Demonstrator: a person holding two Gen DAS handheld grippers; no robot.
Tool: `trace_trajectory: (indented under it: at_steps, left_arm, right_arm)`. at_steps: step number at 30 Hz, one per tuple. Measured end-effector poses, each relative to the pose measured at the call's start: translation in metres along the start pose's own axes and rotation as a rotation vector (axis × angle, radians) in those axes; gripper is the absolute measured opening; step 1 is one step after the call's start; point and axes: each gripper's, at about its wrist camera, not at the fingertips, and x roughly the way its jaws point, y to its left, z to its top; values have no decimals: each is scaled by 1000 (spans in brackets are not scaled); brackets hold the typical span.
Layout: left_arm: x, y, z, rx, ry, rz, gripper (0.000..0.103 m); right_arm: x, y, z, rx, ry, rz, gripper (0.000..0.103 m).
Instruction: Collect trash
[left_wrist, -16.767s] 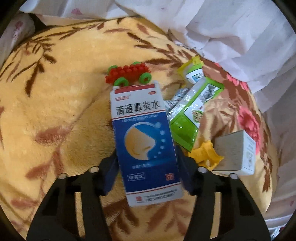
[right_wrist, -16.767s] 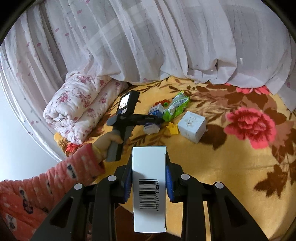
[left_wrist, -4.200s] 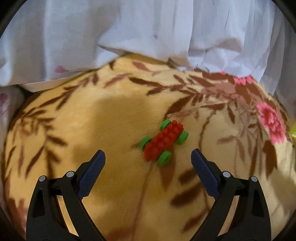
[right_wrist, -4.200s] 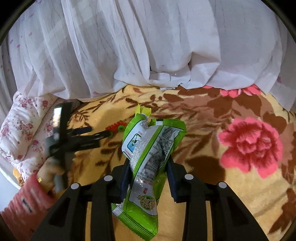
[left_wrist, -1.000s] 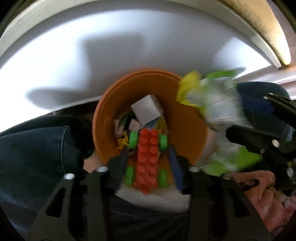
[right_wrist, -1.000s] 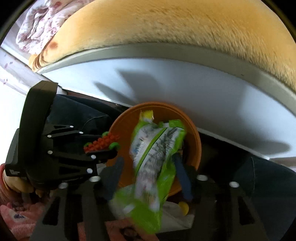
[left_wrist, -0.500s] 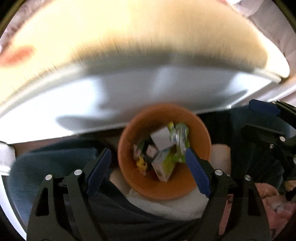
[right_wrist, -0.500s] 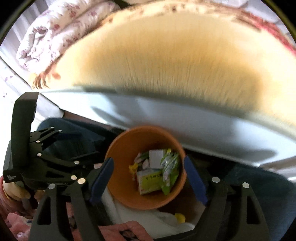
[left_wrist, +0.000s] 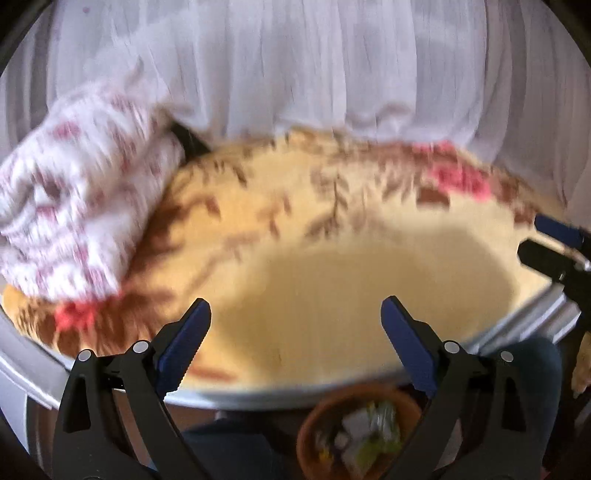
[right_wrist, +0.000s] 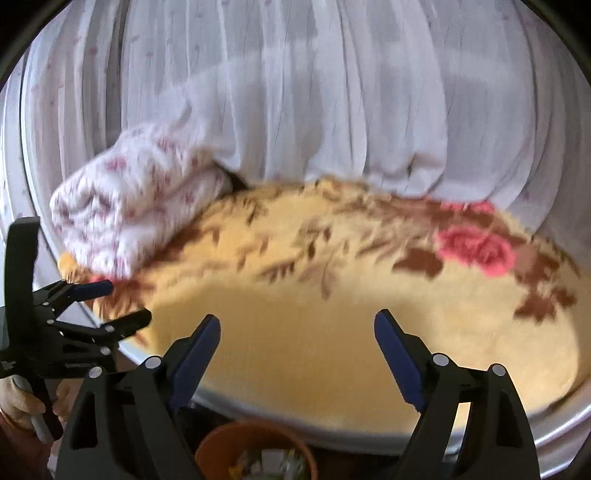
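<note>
At far left a folded white quilt (left_wrist: 77, 206) with pink flowers lies on the yellow flowered blanket (left_wrist: 332, 295); motion blur smears its print, and its near edge fades into a red blotch on the blanket. In the right wrist view the left gripper (right_wrist: 118, 306) shows at the left edge, seen side-on with a hand (right_wrist: 14, 406) on its grip, the hand half cut off by the frame. From its own camera that left gripper (left_wrist: 295, 328) has its blue-padded jaws opening, wide apart, with nothing between them but blurred blanket. Behind, a white curtain (left_wrist: 295, 66) hangs in folds down to the blanket and hides whatever lies beyond it. Low in the middle, under the pale edge of the bed (left_wrist: 258, 397), sits the orange bin (left_wrist: 314, 424), its bottom cut off by the frame; the trash (left_wrist: 365, 435) inside it is a blur of white, green and yellow scraps that cannot be told apart. In the right wrist view the same bin (right_wrist: 221, 443) is mostly cropped. The right gripper (right_wrist: 297, 332) likewise has its jaws opening, spread and empty. At far right of the left view, only the tips of the right gripper (left_wrist: 554, 240) poke in.
</note>
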Motion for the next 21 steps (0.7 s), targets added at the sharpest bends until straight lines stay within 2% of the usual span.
trace_trajectory:
  at_steps: [6,9,14,21]
  left_arm:
    - [-29,-4,45,-33,-190,24,92]
    - [-41,-5,56,-41,-247,22,92]
    - [-53,-6,67,-52,-298,22,92]
    - [-64,-10,70,-49,-339,29,92]
  right_arm:
    - [-22,-1,34,-12,-142,-34,87]
    - [-33,-2,45,-7,-193,-39,87]
    - [-48,-3,59,4,-264,-46,87]
    - [-57,2,67,-10,-299,-56,89]
